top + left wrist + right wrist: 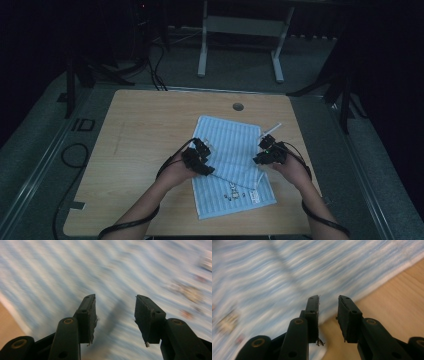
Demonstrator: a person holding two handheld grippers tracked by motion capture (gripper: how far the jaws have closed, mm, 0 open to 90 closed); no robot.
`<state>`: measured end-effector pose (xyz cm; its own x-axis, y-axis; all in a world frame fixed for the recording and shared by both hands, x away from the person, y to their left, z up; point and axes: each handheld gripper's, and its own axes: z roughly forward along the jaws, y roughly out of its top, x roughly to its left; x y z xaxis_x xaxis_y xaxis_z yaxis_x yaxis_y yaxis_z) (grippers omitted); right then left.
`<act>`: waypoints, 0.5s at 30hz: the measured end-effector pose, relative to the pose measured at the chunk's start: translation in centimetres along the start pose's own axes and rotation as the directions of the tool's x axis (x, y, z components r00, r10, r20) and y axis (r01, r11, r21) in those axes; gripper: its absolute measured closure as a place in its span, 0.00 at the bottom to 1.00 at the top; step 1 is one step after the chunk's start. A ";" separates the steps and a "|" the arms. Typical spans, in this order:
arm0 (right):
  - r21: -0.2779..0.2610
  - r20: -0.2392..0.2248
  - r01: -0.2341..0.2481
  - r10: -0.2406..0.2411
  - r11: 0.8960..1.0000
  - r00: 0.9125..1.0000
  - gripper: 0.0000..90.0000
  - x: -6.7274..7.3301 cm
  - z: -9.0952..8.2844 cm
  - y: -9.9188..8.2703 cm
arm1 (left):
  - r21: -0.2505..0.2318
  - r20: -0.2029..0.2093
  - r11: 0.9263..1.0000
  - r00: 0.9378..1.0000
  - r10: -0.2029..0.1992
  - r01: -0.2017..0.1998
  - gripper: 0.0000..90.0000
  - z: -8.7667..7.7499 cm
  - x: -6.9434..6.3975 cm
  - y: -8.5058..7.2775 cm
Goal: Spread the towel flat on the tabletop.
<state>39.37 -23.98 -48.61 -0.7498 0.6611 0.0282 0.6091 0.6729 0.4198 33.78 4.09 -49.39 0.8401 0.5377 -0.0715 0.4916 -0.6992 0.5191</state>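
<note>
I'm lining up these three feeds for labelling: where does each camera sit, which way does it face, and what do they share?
High view: above the person's side, facing forward and down on the table; forearms, left gripper and right gripper show.
Left gripper view: rides the left gripper, looks along its open jaws at the striped towel.
Right gripper view: rides the right gripper, jaws apart over the towel's edge.
Shared: all three show the towel.

Blue-and-white striped towel [231,150] lies folded (small print near front) on table.
</note>
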 end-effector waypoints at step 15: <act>0.013 -0.041 0.055 -0.055 0.998 0.998 0.66 5.7 -1.2 -9.6 | 0.051 0.058 0.994 0.994 0.094 -0.097 0.46 0.9 -6.8 -5.0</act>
<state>28.94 -27.06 -51.39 -0.7919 0.6091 0.0422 0.5699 0.7126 0.4091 25.84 3.51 -52.26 0.8944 0.4415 -0.0716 0.4190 -0.7711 0.4795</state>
